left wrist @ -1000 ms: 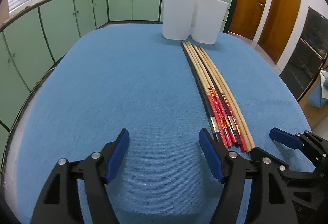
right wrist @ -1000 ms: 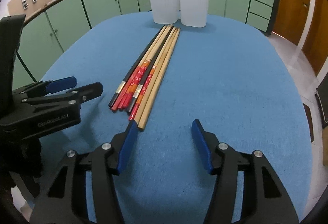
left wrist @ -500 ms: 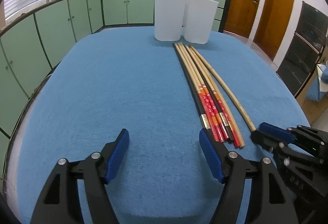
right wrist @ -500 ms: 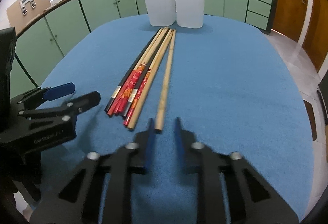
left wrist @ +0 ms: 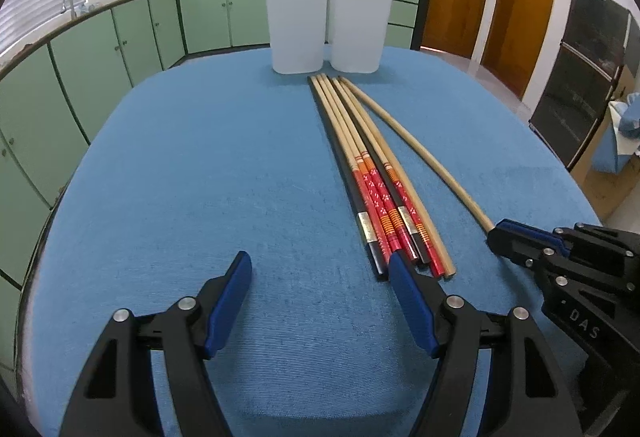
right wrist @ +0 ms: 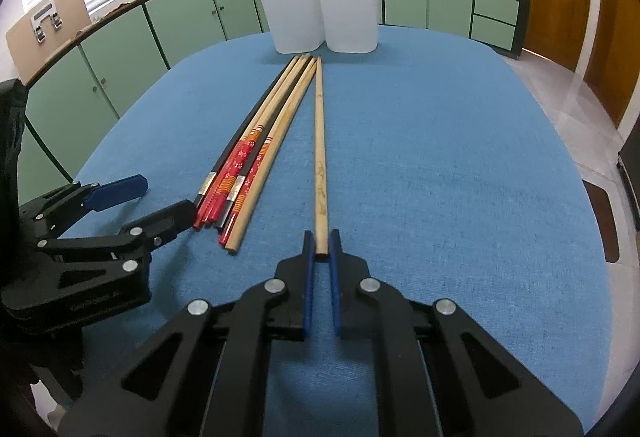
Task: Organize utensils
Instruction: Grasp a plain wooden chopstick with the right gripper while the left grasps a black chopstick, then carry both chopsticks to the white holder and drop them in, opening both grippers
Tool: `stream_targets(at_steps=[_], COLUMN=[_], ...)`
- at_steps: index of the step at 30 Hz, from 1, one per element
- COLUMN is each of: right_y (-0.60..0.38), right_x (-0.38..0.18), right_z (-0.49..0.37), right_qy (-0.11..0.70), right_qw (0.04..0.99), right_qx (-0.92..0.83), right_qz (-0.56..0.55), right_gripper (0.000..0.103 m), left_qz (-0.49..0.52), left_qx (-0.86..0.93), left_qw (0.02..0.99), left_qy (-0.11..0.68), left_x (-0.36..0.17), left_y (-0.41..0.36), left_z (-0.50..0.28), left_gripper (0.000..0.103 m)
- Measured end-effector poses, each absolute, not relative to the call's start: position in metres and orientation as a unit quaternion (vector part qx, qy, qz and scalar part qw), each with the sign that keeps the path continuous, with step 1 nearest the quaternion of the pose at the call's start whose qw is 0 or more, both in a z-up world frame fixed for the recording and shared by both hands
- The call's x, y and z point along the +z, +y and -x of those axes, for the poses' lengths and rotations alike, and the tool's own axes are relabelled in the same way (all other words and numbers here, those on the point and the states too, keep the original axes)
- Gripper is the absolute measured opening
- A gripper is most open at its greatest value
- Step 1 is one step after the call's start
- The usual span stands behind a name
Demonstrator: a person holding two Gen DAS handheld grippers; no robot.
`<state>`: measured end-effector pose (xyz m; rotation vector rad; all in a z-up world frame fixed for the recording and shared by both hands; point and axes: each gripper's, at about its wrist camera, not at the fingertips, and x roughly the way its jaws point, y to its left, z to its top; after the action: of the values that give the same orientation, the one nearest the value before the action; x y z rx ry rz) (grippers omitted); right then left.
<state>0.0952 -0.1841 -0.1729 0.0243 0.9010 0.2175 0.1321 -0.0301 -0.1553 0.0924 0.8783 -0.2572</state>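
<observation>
Blue-cloth table (left wrist: 200, 177) w/ two white bins (right wrist: 316, 7) side by side at far edge. Chopstick bundle (left wrist: 372, 173) lies lengthwise in front of bins. L gripper (left wrist: 320, 301) hovers wide apart, nothing in it, just beside bundle's near ends. R gripper (right wrist: 320, 257) clamped on near end of plain bamboo chopstick (right wrist: 319, 141), angled off from bundle, far tip close to bins.
</observation>
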Motion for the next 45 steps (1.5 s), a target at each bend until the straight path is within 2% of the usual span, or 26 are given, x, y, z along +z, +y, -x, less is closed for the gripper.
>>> stream_targets(at_steps=[6,13,16,19,22,24,26,27,35,45], right_y=[-0.185,-0.184,-0.184,-0.183,-0.183,-0.182,-0.183,-0.183,-0.19,-0.205], right_x=[-0.173,-0.173,-0.174,-0.174,-0.174,-0.174,-0.175,-0.174,-0.163,-0.09], right_z=[-0.094,-0.095,-0.096,-0.097,-0.097,-0.097,-0.097,-0.097,-0.09,-0.082], right_qy=[0.435,0.435,0.436,0.436,0.436,0.435,0.435,0.435,0.41,0.33], right_qw=[0.894,0.894,0.894,0.894,0.894,0.894,0.894,0.894,0.905,0.936], right_qx=[0.106,0.106,0.107,0.106,0.105,0.105,0.105,0.106,0.113,0.119], right_qz=[-0.012,-0.008,-0.01,-0.008,-0.007,-0.005,-0.005,-0.006,-0.018,-0.023], right_gripper=[0.006,0.007,0.008,0.008,0.007,0.007,0.006,0.006,0.006,0.006], left_qz=[-0.019,-0.034,-0.041,-0.043,-0.042,-0.045,-0.044,-0.043,-0.019,-0.015], left_qx=[-0.095,-0.091,-0.092,-0.098,-0.108,-0.116,-0.129,-0.135,-0.136,-0.132], left_qw=[0.899,0.899,0.897,0.897,0.897,0.896,0.895,0.894,0.901,0.935], left_qy=[0.427,0.427,0.431,0.429,0.427,0.425,0.425,0.426,0.412,0.328], left_x=[-0.155,-0.156,-0.158,-0.157,-0.157,-0.156,-0.156,-0.156,-0.147,-0.071], left_y=[-0.016,-0.019,-0.022,-0.024,-0.026,-0.03,-0.032,-0.034,-0.024,-0.007], left_z=[-0.135,-0.136,-0.138,-0.136,-0.136,-0.134,-0.133,-0.133,-0.127,-0.109], left_gripper=[0.072,0.072,0.069,0.057,0.04,0.022,0.009,0.007,0.006,0.006])
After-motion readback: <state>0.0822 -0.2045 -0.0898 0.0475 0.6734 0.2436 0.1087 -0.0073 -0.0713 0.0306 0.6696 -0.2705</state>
